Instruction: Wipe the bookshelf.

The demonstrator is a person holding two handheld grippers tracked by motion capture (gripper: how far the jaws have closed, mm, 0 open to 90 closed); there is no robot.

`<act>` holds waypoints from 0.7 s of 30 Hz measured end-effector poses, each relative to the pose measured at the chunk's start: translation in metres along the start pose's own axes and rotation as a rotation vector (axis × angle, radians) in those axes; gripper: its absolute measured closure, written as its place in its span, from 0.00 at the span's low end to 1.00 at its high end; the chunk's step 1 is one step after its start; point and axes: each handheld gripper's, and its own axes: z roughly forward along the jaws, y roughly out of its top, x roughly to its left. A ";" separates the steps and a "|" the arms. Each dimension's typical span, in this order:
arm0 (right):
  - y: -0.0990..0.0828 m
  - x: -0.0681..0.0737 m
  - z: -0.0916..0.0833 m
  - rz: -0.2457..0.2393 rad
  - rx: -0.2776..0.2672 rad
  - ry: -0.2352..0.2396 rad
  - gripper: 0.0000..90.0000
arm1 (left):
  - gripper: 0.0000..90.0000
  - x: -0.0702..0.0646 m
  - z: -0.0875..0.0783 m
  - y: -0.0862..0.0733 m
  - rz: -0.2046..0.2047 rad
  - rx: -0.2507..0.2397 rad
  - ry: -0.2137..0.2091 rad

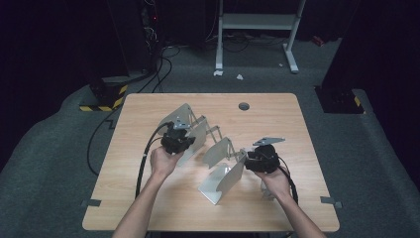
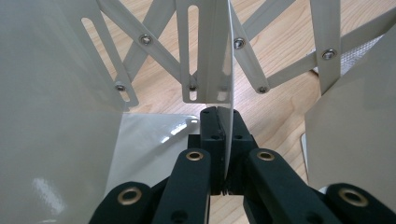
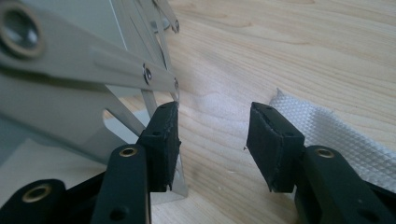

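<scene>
High view: an expanding metal rack (image 1: 218, 158) of pale plates joined by scissor links is standing on the wooden table (image 1: 148, 208), stretching from centre-left toward the near right. The left claw (image 1: 177, 140) is sitting at the rack's left end plates; the right claw (image 1: 257, 159) is sitting beside its right end plate. A person's forearms are entering from the bottom edge.

Left gripper view: the left claw (image 2: 223, 119) is clamping fully down on the thin edge of one upright plate (image 2: 219, 70), with the pads pressing both faces. Scissor links (image 2: 254, 65) are crossing behind it.

Right gripper view: the right claw (image 3: 212, 140) is standing partly open, with bare table between its pads. The rack's link (image 3: 93, 65) is lying just beside the left pad; contact is unclear. A white woven strip (image 3: 336, 135) is lying on the table behind the right pad.
</scene>
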 end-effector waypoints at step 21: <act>-0.002 -0.007 0.014 0.027 0.024 0.011 0.63 | 0.99 -0.003 -0.001 -0.005 0.015 -0.024 -0.010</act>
